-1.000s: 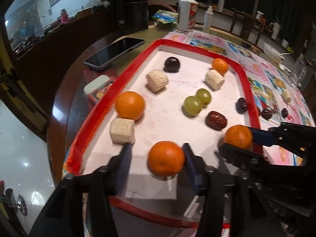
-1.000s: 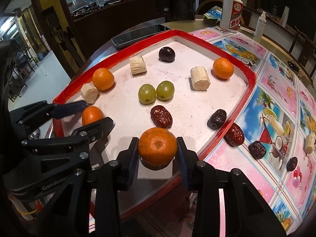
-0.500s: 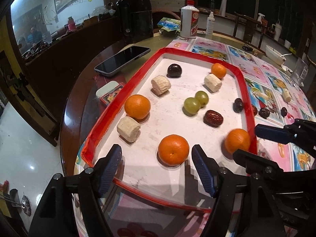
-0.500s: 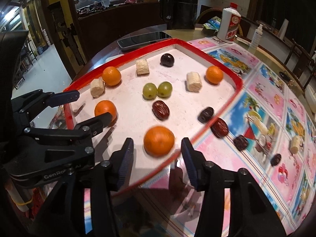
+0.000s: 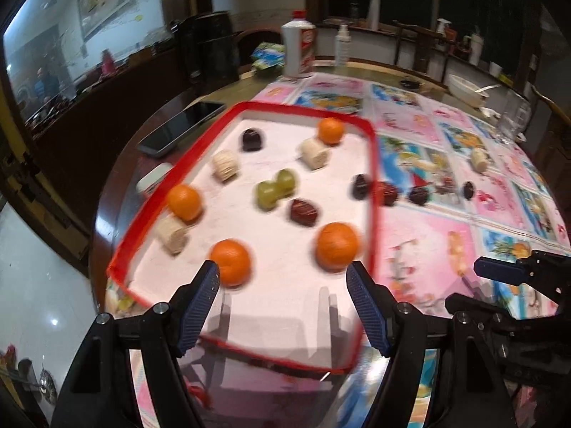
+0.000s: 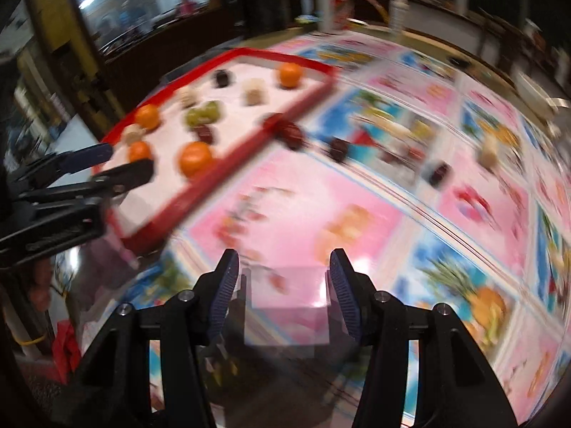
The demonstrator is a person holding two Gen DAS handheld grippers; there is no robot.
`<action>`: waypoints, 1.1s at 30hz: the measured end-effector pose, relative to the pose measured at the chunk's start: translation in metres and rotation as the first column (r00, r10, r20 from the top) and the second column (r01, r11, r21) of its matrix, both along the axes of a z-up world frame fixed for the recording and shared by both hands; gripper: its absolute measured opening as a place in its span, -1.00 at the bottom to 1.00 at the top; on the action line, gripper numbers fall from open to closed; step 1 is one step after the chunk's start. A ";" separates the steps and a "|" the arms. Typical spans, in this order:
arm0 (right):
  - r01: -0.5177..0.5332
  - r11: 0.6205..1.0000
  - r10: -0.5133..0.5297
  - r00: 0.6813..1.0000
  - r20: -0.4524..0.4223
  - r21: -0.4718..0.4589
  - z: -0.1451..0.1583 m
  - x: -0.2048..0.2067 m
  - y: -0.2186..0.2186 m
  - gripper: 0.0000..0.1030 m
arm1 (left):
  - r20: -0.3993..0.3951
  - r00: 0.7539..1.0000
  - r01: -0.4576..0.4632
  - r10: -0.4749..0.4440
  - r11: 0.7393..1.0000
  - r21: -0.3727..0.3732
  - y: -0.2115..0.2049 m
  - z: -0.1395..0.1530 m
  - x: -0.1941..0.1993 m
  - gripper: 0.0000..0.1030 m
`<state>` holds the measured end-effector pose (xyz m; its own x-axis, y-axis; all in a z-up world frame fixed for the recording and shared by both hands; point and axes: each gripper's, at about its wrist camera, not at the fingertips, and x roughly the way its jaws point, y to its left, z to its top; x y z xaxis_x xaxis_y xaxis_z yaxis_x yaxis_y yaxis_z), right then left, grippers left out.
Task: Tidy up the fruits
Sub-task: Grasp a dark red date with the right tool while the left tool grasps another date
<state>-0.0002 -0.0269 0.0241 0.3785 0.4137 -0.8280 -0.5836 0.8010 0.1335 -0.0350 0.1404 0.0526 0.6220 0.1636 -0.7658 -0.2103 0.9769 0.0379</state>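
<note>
Left gripper (image 5: 280, 303): fingers spread apart, holding nothing, over the near end of the red-rimmed tray (image 5: 372, 164).
Right gripper (image 6: 282, 283): fingers apart and bare, above the patterned surface (image 6: 357, 192) beside the tray.
Fruit in tray: four oranges, two green grapes (image 5: 273, 187), pale cut pieces, dark dates.
Fruit outside: dates (image 6: 338, 148) and a pale piece (image 6: 489, 149) lie loose on the surface, well apart from the right fingers.
Handling: a date is likely light, soft, a little sticky (blur hides detail); take it across its short middle, gently.
Nearest orange (image 5: 232, 262): firm, round, prone to roll; grip at its widest part.
</note>
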 end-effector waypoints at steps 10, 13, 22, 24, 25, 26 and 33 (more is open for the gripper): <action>0.207 0.974 -0.207 0.978 -0.011 0.094 0.003 0.058 -0.080 0.06 | -0.021 0.993 0.119 -0.120 0.993 -0.020 -0.066 0.001 0.041 0.43; 0.201 0.973 -0.200 0.980 -0.021 0.112 -0.002 0.082 -0.077 0.06 | -0.026 0.992 0.120 -0.121 0.992 -0.037 -0.074 -0.001 0.051 0.43; 0.101 0.991 -0.104 0.994 0.030 0.084 -0.018 0.125 -0.053 -0.22 | -0.027 0.991 0.129 -0.131 0.989 -0.075 -0.082 -0.006 0.063 0.43; 0.075 0.995 -0.079 0.995 0.053 0.065 -0.019 0.124 -0.052 -0.39 | -0.022 0.991 0.128 -0.130 0.988 -0.087 -0.081 -0.006 0.065 0.43; 0.062 0.997 -0.065 0.995 0.071 0.041 -0.019 0.122 -0.051 -0.47 | -0.019 0.991 0.129 -0.132 0.987 -0.095 -0.081 -0.006 0.066 0.43; 0.048 0.998 -0.050 0.996 0.079 0.033 -0.019 0.122 -0.051 -0.47 | -0.015 0.990 0.134 -0.137 0.985 -0.112 -0.081 -0.006 0.069 0.43; 0.043 0.998 -0.046 0.996 0.070 0.047 -0.020 0.111 -0.079 -0.47 | -0.009 0.988 0.149 -0.154 0.969 -0.195 -0.092 -0.011 0.094 0.39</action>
<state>0.1108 -0.1058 0.0042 0.4547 0.4315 -0.7791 -0.5571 0.8203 0.1292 0.0595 0.0486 0.0412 0.6093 -0.0836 -0.7885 -0.0603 0.9867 -0.1512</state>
